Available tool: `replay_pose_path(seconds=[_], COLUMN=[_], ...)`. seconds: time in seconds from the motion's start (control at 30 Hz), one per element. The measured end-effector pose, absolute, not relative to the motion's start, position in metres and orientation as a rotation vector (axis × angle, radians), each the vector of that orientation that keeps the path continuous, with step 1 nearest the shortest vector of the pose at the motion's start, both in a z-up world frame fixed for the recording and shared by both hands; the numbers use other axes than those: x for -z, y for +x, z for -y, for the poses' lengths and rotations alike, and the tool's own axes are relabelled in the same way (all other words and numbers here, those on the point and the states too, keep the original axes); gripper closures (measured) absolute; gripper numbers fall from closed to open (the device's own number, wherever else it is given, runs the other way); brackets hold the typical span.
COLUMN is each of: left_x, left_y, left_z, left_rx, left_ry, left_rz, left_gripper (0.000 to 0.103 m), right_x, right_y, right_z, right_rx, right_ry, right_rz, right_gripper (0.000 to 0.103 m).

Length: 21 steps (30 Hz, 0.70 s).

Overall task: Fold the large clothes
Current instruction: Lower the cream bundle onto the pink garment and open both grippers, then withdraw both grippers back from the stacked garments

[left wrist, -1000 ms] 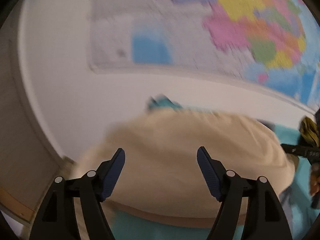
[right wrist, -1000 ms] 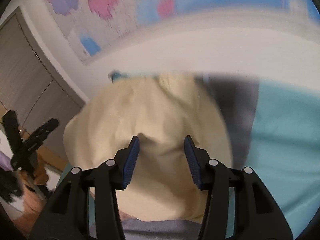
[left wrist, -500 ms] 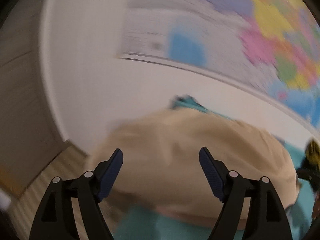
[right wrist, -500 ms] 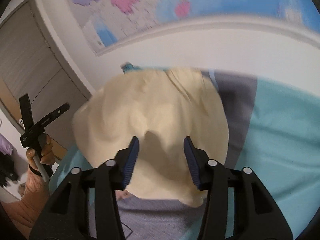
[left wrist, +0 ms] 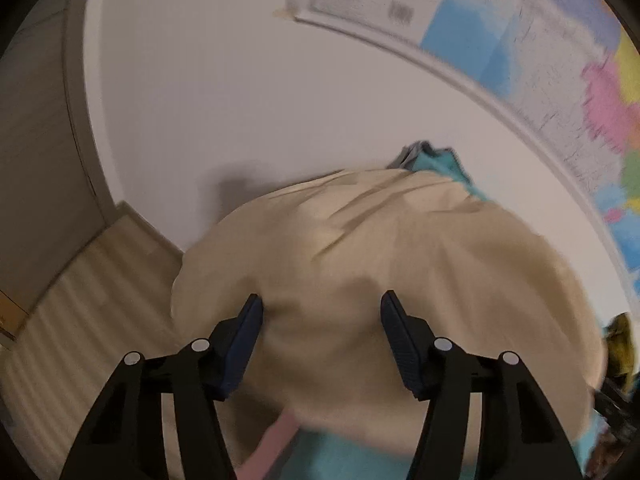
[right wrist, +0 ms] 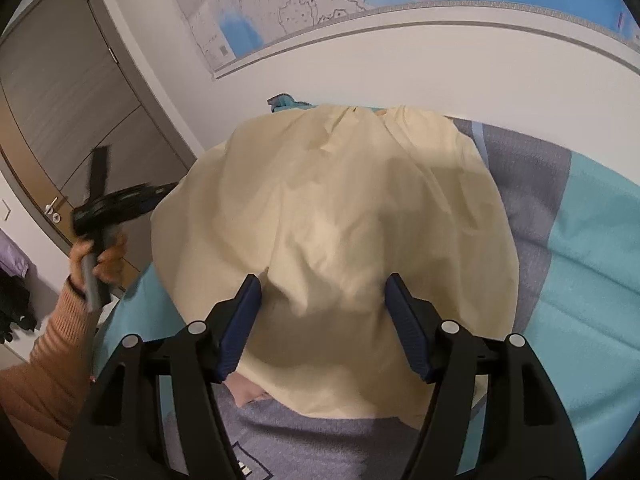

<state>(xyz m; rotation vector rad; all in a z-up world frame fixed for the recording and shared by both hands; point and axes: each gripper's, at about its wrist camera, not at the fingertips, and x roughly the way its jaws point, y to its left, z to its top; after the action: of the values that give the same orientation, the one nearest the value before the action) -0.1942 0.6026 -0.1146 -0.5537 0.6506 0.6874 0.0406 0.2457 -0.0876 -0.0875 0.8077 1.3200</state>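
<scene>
Cream cotton garment (right wrist: 332, 216) is lying spread on the teal-and-grey bed (right wrist: 592, 248), both tools, left tool (left wrist: 320, 336) and right tool (right wrist: 322, 312), hovering apart, likely needing to grip its near hem next.

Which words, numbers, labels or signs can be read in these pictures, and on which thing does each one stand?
No text can be read.
Wall map: fine print in its legend and across its regions, too small to read.
Wall map barcode: blurred, no digits legible.
Cream garment: no print visible.
Bed cover: white marks at the bottom edge, cut off and unreadable.
</scene>
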Motion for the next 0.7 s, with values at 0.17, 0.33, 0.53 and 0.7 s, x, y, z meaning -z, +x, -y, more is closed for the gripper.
replay_pose_path(seconds=[0.17,0.33,0.53,0.7], left_x=[0.118,0.1,0.069,0.067], left_y=[-0.161,-0.172,-0.174,-0.159], left_z=[-0.593,-0.57,-0.49,-0.445], left_rx=[-0.711,-0.757,-0.735,-0.636], left_ry=[-0.444,-0.377,-0.146,-0.1], left_rz=[-0.671,-0.606,-0.509,-0.502], left_gripper=[0.061,0.049,0.025,0.018], right_x=[0.094,0.09,0.07,0.078], right_y=[0.029,0.022,0.023,0.02], right_z=[-0.245,-0.24,-0.223,-0.231], right_rx=[-1.35,-1.376,-1.364,-1.312], right_ry=[-0.107,-0.137,-0.041,-0.077], right_rz=[-0.841,-0.831,-0.748,-0.739], right_gripper=[0.039,0.04,0.041,0.041])
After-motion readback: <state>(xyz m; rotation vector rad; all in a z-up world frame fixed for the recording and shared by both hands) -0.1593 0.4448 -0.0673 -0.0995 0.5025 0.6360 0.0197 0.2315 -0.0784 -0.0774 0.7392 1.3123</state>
